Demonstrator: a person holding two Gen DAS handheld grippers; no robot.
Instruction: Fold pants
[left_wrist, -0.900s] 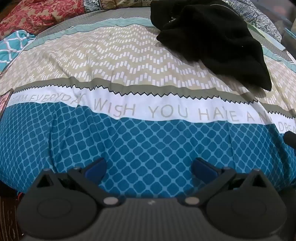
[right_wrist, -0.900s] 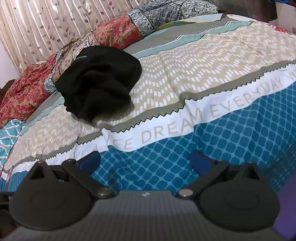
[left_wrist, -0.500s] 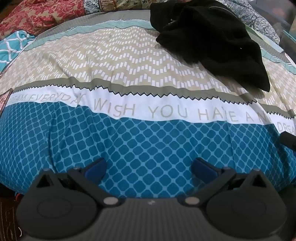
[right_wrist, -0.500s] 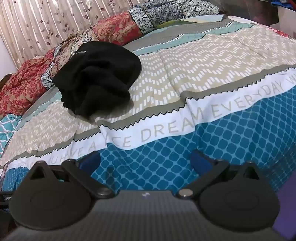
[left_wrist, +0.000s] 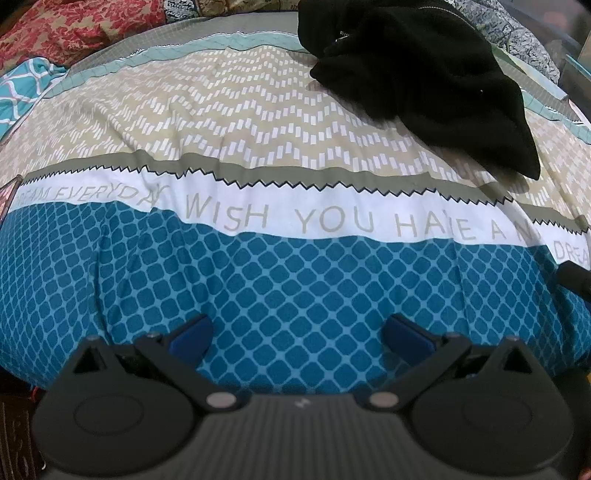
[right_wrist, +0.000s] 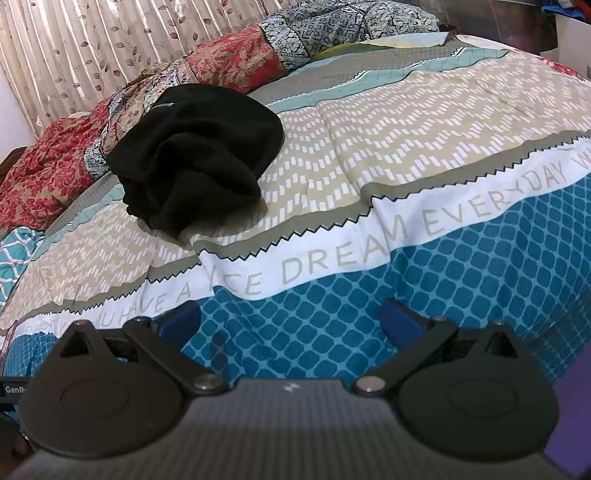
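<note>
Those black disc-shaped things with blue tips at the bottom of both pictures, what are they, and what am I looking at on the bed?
They are hand-held grabbing tools; a person holds one in each hand, and no robot arm is involved. Each tool carries a wide-angle camera looking forward along its two fingers, so one picture comes from the left gripper and the other from the right gripper. The blue fingers stand wide apart on both tools, and nothing is held. Both point down at a bed with a patterned bedspread, printed with words. On it lies a crumpled heap of black pants, waiting to be folded, and not yet touched. Flowered pillows and a curtain lie behind.
</note>
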